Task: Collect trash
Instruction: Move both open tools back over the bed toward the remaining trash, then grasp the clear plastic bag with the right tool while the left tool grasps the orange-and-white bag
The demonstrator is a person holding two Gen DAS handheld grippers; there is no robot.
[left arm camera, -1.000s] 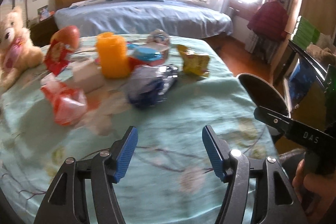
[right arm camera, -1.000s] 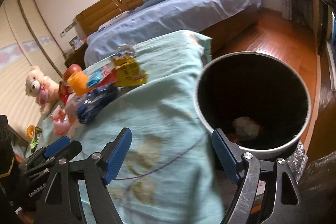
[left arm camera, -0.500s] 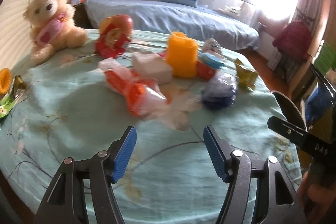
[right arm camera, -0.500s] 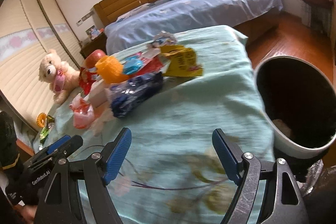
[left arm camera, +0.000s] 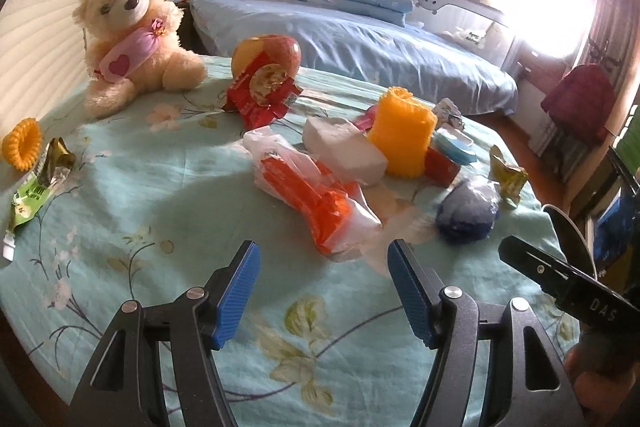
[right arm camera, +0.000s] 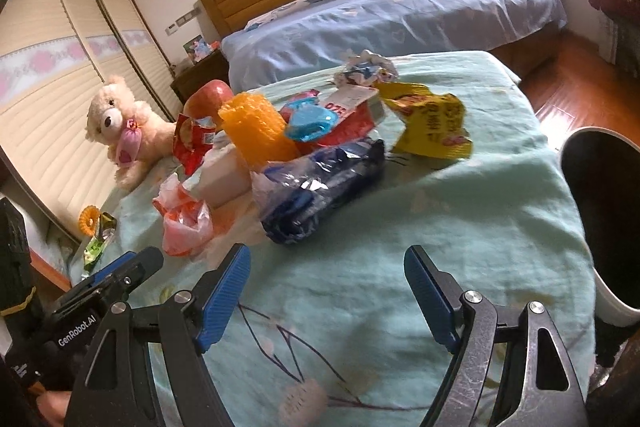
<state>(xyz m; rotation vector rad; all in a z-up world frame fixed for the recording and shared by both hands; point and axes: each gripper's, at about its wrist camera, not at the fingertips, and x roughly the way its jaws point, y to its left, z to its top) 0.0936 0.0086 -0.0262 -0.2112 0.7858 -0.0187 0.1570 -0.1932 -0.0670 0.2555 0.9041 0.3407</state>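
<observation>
Most trash still lies mid-worktop (left arm camera: 132, 187): orange bag (left arm camera: 316, 203), blue bag (right arm camera: 324, 183), yellow wrapper (right arm camera: 434, 127); the bin (right arm camera: 600, 223) stands off the right edge; left tool (left arm camera: 322, 291) and right tool (right arm camera: 328, 295) both gape, empty; collecting seems barely begun.

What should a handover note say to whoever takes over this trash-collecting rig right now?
Left tool: open, empty, hovering over the cloth just short of the orange-and-clear plastic bag.
Right tool: open, empty, facing the dark blue plastic wrapper.
Trash bin: beside the table's right edge; its contents are not visible here.
On the table: yellow snack bag, red snack wrapper, green wrapper at the far left, crumpled foil at the back.
Not trash: teddy bear, apple.
Done: nothing held. Left: all wrappers.
</observation>
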